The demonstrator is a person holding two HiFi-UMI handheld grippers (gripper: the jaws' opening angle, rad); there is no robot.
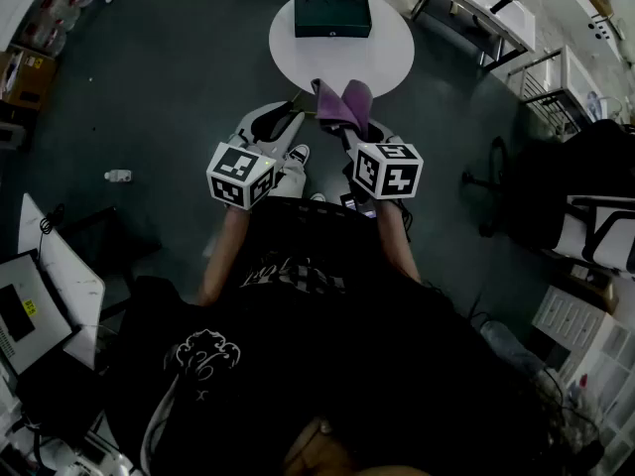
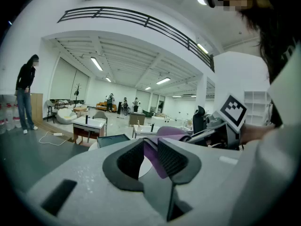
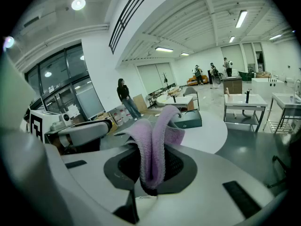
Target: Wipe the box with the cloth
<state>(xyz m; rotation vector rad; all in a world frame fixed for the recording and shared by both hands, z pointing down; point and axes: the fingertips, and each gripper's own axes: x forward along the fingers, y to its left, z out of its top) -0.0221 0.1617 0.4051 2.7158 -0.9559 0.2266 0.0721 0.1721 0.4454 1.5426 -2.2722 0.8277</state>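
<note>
A dark green box [image 1: 332, 16] lies at the far side of a round white table [image 1: 389, 59]. My right gripper [image 1: 349, 127] hovers near the table's front edge, shut on a folded purple cloth [image 1: 340, 102] that sticks up from its jaws [image 3: 151, 140]. My left gripper [image 1: 296, 117] is just left of it, jaws almost together, with a strip of the same cloth [image 2: 151, 157] between the pads. The box [image 3: 189, 118] shows beyond the cloth on the table [image 3: 209, 133] and as a dark slab [image 2: 112, 140] in the left gripper view.
White desks [image 1: 496, 13] stand at the back right and a black office chair [image 1: 556, 186] at the right. A laptop on a stand [image 1: 30, 310] is at the left, a small white object [image 1: 117, 176] on the floor. A person [image 2: 24, 95] stands far left.
</note>
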